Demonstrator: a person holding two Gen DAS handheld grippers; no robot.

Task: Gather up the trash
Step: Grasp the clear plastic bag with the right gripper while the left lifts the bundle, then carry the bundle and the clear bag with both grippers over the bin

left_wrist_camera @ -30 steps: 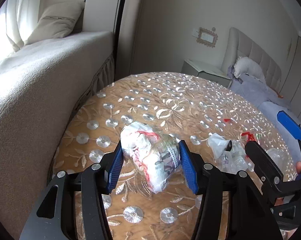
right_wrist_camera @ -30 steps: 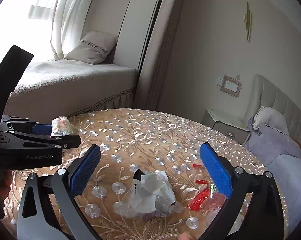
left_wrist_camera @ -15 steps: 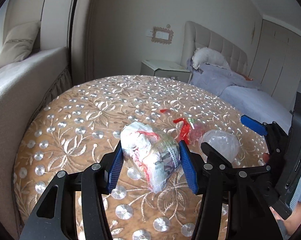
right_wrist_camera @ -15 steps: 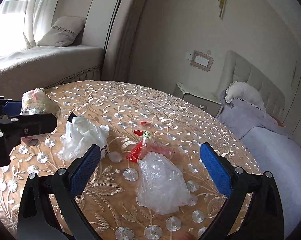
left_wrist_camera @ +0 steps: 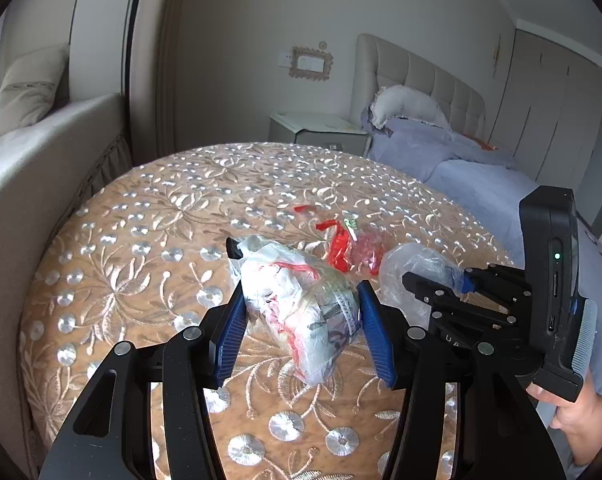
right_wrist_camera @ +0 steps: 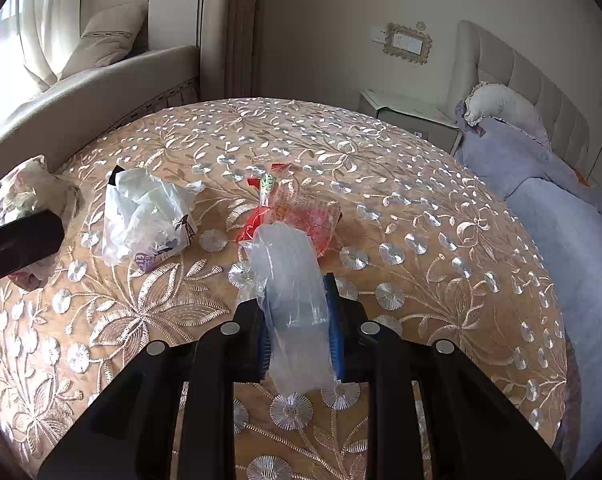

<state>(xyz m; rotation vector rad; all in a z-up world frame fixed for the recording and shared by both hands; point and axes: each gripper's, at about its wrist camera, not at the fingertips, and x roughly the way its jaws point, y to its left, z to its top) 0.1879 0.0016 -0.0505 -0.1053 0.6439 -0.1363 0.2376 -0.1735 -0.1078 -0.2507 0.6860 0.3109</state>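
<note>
My left gripper (left_wrist_camera: 301, 320) is shut on a crumpled wad of white and red plastic trash (left_wrist_camera: 297, 312), held just above the round table (left_wrist_camera: 141, 240). My right gripper (right_wrist_camera: 297, 320) is shut on a clear plastic bag (right_wrist_camera: 289, 280); it also shows in the left wrist view (left_wrist_camera: 413, 272). On the table lie a white crumpled bag (right_wrist_camera: 145, 216) and a red and clear wrapper (right_wrist_camera: 297, 208), which the left wrist view shows too (left_wrist_camera: 349, 240). The left gripper's wad shows at the left edge of the right wrist view (right_wrist_camera: 33, 188).
The table has a gold embroidered cloth. A beige sofa (left_wrist_camera: 41, 152) with a cushion stands to the left. A nightstand (left_wrist_camera: 317, 132) and a bed with lilac bedding (left_wrist_camera: 481, 176) are behind and to the right.
My right gripper has closed on the clear plastic bag, which lay between its open fingers before. My left gripper keeps hold of its wad and has shifted slightly.
</note>
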